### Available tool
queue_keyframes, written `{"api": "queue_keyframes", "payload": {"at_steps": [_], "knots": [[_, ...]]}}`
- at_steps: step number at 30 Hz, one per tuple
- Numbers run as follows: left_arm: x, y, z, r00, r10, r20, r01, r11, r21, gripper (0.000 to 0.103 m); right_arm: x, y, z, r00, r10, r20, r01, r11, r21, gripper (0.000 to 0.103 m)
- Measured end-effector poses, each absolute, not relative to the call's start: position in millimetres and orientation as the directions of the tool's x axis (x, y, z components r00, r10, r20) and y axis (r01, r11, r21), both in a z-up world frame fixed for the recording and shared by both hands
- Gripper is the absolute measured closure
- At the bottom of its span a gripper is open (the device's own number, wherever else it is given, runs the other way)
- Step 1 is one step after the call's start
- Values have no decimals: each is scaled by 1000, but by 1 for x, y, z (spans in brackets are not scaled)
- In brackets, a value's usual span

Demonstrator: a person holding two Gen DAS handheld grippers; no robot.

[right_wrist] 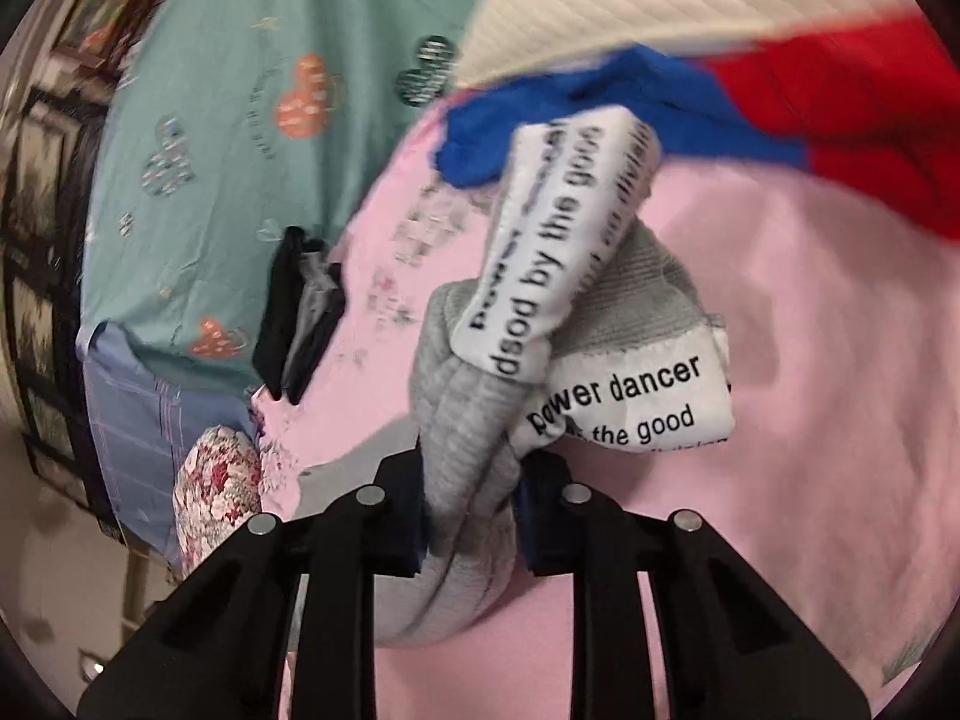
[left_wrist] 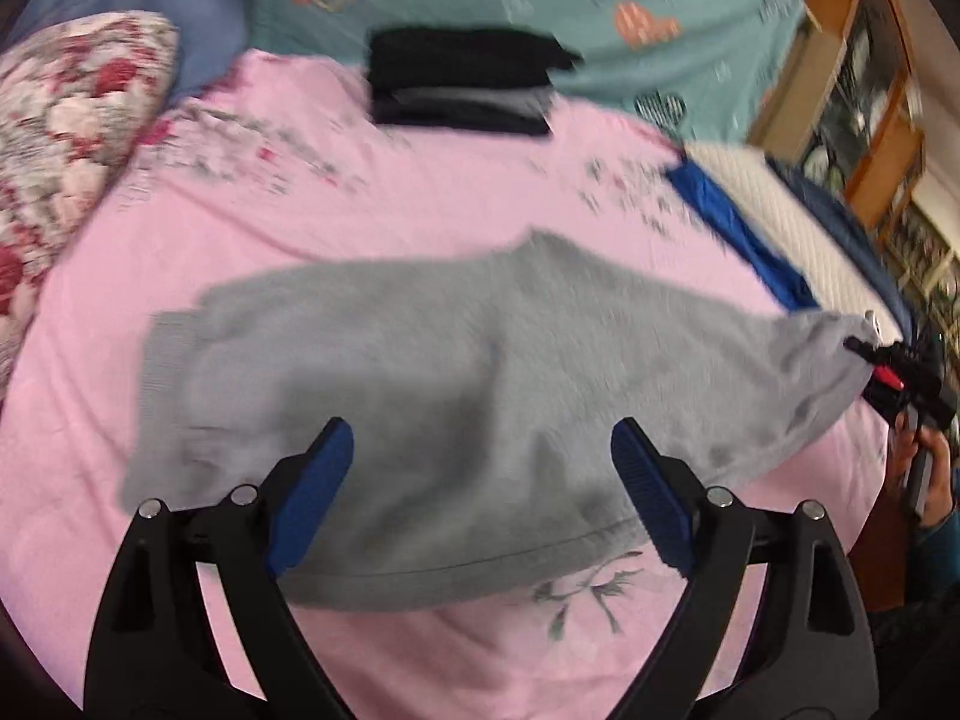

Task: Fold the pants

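Observation:
Grey pants (left_wrist: 456, 396) lie spread across a pink bedsheet (left_wrist: 420, 204). My left gripper (left_wrist: 480, 498) hovers open over their near edge, blue pads (left_wrist: 312, 498) wide apart with nothing between them. At the far right of the left wrist view, my right gripper (left_wrist: 864, 354) pinches one end of the pants and lifts it. In the right wrist view, that gripper (right_wrist: 471, 516) is shut on a bunched grey waistband (right_wrist: 462, 420), with white printed ribbon ties (right_wrist: 636, 402) hanging past the fingers.
A stack of folded dark clothes (left_wrist: 462, 84) sits at the back of the sheet. A floral pillow (left_wrist: 66, 138) lies at left, a teal quilt (left_wrist: 540, 0) behind. Blue and red cloth (right_wrist: 690, 102) and a white mattress edge (left_wrist: 798, 222) border the right. A hand (left_wrist: 924, 468) holds the right gripper.

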State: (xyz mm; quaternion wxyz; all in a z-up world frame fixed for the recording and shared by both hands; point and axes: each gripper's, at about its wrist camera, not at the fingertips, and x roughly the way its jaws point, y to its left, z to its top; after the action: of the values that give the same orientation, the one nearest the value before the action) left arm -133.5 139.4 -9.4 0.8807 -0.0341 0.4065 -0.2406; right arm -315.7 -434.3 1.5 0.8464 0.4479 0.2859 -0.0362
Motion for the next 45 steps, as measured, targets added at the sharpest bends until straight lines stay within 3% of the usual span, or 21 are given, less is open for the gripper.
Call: {"api": "queue_keyframes", "payload": {"at_steps": [7, 12, 15, 18, 27, 33, 34, 36, 39, 45], "knots": [[-158, 226, 6, 678, -393, -621, 232, 916, -327, 14, -218, -311, 67, 769, 373, -520, -11, 820, 572, 82], [-169, 258, -7, 673, -375, -638, 158, 915, -371, 14, -158, -179, 23, 568, 422, -707, -222, 905, 362, 82], [-174, 265, -14, 663, -371, -650, 132, 913, -386, 14, -147, -129, -26, 431, 325, -842, -295, 932, 209, 80], [-175, 269, -18, 656, -376, -654, 122, 909, -400, 14, -158, -117, -28, 468, 276, -840, -381, 920, 90, 81], [-168, 261, -19, 636, -407, -656, 130, 894, -428, 14, -171, -148, 31, 619, 162, -769, -382, 917, -115, 83], [-162, 265, -29, 604, -441, -663, 93, 866, -491, 14, -178, -157, -3, 570, 101, -815, -392, 906, -162, 83], [-160, 266, -32, 595, -451, -666, 79, 856, -510, 14, -178, -154, -16, 529, 130, -839, -403, 908, -113, 81], [-156, 266, -38, 576, -471, -668, 62, 840, -539, 14, -180, -141, -38, 481, 128, -867, -442, 890, -114, 57], [-155, 268, -42, 567, -473, -674, 27, 829, -559, 14, -185, -127, -31, 506, 79, -859, -479, 854, -204, 52], [-162, 278, -38, 603, -470, -645, 7, 812, -584, 14, -197, -105, 28, 557, 274, -784, -545, 833, -96, 33]]}}
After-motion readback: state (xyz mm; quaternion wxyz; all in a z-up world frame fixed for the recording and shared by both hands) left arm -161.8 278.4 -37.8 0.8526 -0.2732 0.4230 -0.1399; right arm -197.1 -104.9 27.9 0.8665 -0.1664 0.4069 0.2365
